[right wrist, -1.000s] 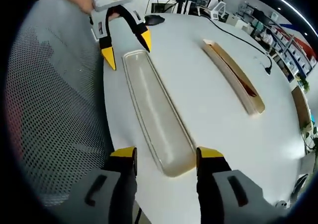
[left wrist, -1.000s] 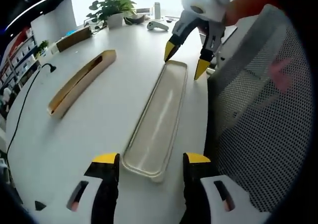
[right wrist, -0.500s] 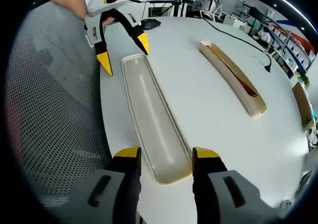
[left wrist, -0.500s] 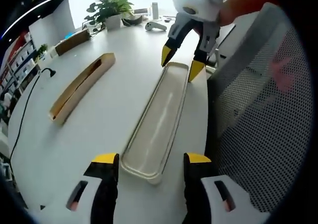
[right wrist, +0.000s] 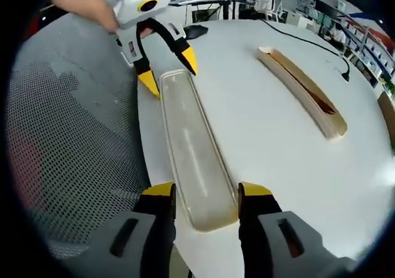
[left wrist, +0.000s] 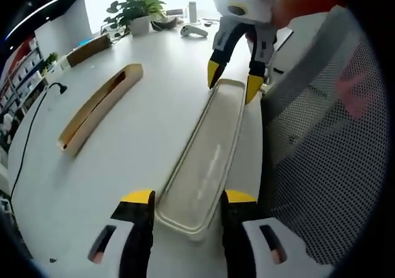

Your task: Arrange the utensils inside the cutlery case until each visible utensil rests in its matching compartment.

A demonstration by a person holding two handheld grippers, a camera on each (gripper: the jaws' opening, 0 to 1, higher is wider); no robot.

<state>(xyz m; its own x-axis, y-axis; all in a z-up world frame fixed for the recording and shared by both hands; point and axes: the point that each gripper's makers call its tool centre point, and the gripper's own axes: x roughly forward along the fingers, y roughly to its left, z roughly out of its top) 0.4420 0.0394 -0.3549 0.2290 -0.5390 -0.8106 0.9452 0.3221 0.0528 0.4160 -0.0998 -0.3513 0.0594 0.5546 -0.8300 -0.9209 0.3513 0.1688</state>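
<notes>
A long, shallow, translucent tray [left wrist: 207,151] lies empty on the white table [left wrist: 142,142], close to its edge. My left gripper [left wrist: 188,198] is open, and its yellow-tipped jaws flank the tray's near end. My right gripper [left wrist: 233,81] is open too and straddles the far end. In the right gripper view the same tray [right wrist: 194,148] runs from my right gripper [right wrist: 208,192] up to the left gripper [right wrist: 168,71]. A narrow wooden cutlery case [left wrist: 99,105] [right wrist: 303,92] lies apart on the table. Something dark sits inside it, too small to make out.
A grey mesh chair back [left wrist: 321,136] [right wrist: 74,136] stands right beside the table edge by the tray. A potted plant [left wrist: 139,7], a white controller [left wrist: 194,31] and a black cable [left wrist: 31,124] sit farther off. A person's hand [right wrist: 86,0] holds the left gripper.
Both grippers have moved in on the tray, so each pair of jaws now flanks one end. The left jaws have narrowed slightly. The tray and wooden case have not moved.
</notes>
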